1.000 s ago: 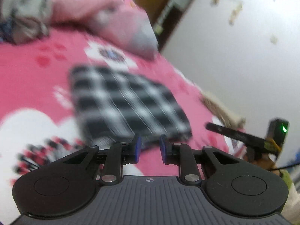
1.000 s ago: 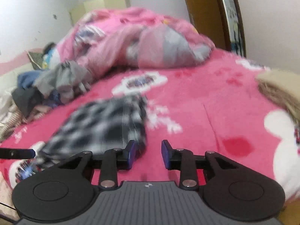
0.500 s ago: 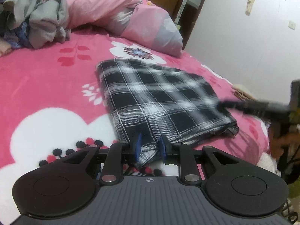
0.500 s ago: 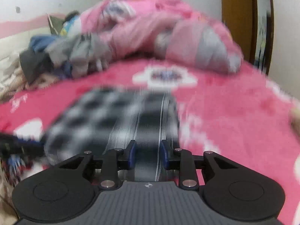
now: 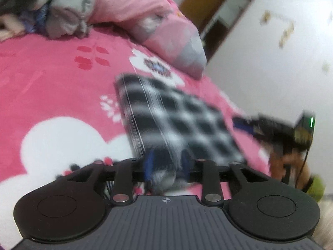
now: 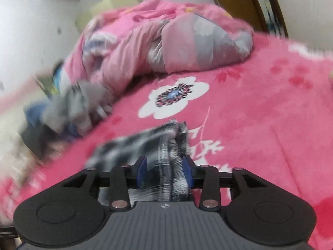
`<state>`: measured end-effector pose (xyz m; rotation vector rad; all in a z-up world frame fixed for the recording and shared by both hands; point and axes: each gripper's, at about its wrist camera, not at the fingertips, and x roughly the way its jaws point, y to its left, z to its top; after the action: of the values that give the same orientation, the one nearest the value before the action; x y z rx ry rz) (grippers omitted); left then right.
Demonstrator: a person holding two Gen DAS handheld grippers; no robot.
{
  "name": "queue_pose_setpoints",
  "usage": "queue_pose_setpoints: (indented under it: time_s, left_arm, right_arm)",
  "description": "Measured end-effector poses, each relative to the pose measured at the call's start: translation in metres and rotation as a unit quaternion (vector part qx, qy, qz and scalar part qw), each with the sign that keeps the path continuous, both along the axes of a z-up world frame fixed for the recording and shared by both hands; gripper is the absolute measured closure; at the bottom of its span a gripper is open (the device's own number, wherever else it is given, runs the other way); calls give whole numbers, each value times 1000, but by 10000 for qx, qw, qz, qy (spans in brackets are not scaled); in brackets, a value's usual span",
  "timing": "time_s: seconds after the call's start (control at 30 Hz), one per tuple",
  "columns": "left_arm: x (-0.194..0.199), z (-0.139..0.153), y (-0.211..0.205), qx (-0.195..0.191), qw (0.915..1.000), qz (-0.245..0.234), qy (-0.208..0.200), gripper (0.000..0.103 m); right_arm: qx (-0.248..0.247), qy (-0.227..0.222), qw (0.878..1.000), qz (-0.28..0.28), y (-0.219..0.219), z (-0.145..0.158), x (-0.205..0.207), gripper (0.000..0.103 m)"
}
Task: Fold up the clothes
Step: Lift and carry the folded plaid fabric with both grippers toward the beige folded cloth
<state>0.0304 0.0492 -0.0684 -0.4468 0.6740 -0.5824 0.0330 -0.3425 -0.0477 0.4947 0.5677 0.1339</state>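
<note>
A folded black-and-white plaid garment lies flat on the pink flowered bedspread. My left gripper is at its near corner; the jaws are opening, with the corner still loosely between the blue pads. In the right wrist view the same plaid garment is bunched between the pads of my right gripper, whose jaws are also opening. The right gripper shows blurred at the garment's right edge in the left wrist view.
A heaped pink and grey quilt fills the far end of the bed. A pile of grey and blue clothes lies at the far left. A white wall and a brown door stand beyond the bed's right side.
Both grippers' pads have spread apart from a tight pinch on the plaid garment. The right gripper has swung to the garment's right edge, and both views have rolled.
</note>
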Motion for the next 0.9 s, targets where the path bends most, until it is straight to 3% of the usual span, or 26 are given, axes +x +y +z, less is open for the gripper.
queue_pose_setpoints:
  time_s: [0.03, 0.13, 0.23, 0.27, 0.37, 0.53, 0.67, 0.77, 0.83, 0.9]
  left_arm:
    - [5, 2, 7, -168, 9998, 65, 104, 56]
    - [35, -5, 18, -610, 9947, 91, 828, 47]
    - [60, -22, 19, -1030, 9844, -71, 1427, 47]
    - [66, -26, 17, -1082, 9825, -131, 1513, 47]
    - [81, -33, 7, -1118, 9793, -314, 1658, 48]
    - [106, -34, -8, -1065, 9775, -583, 1726, 52]
    - [123, -39, -15, -1138, 9749, -693, 1782, 60]
    - [135, -43, -19, -1253, 9725, -722, 1827, 66]
    - [140, -46, -21, -1321, 9710, -671, 1879, 72]
    - [140, -45, -22, -1351, 9707, -576, 1900, 78]
  right_arm:
    - [294, 72, 9995, -19, -9, -2, 1, 44]
    - [1091, 424, 9931, -84, -37, -14, 3, 37]
    - [1701, 1131, 9789, 81, -57, -34, 15, 30]
    - [1767, 1332, 9750, 212, -58, -40, 20, 30]
    - [1634, 1395, 9747, 623, -55, -41, 27, 24]
    - [1819, 1636, 9627, 1160, -51, -48, 62, 23]
    - [1960, 1594, 9541, 1611, -46, -56, 100, 25]
    - [1997, 1506, 9501, 1864, -40, -63, 124, 37]
    - [2030, 1503, 9486, 1909, -38, -67, 134, 54]
    - [2015, 1476, 9494, 1905, -36, -68, 139, 61]
